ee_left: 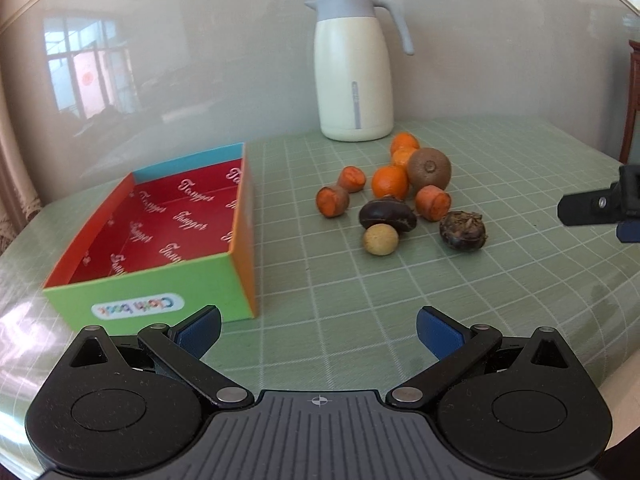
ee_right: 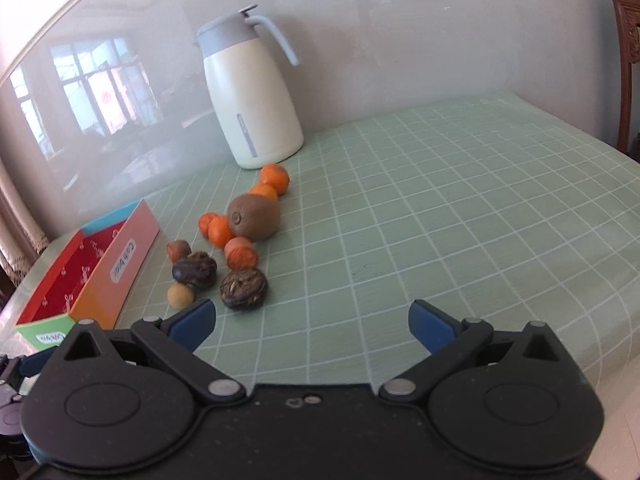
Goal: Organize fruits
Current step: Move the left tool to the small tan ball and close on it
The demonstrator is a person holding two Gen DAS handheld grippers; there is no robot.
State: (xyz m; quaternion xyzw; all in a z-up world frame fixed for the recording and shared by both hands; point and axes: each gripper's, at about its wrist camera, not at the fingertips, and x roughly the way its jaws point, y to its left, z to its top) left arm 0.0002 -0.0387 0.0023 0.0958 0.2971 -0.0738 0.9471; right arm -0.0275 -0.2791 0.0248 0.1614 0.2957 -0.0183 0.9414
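Fruit [ee_left: 400, 192] sits loose beside the empty box [ee_left: 160, 216]. Both grippers [ee_left: 318, 330] [ee_right: 312, 326] are spread wide, holding nothing. Best to take an outer piece first, squeezing gently.

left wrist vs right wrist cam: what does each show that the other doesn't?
Only the left wrist view shows the whole red floor of the box, with nothing in it, and the right gripper at its right edge.

Only the right wrist view shows the bare stretch of green tablecloth to the right of the fruit, and carved wooden furniture.

Both show the thermos jug, the kiwi among the loose fruit, and their own jaws open and holding nothing.
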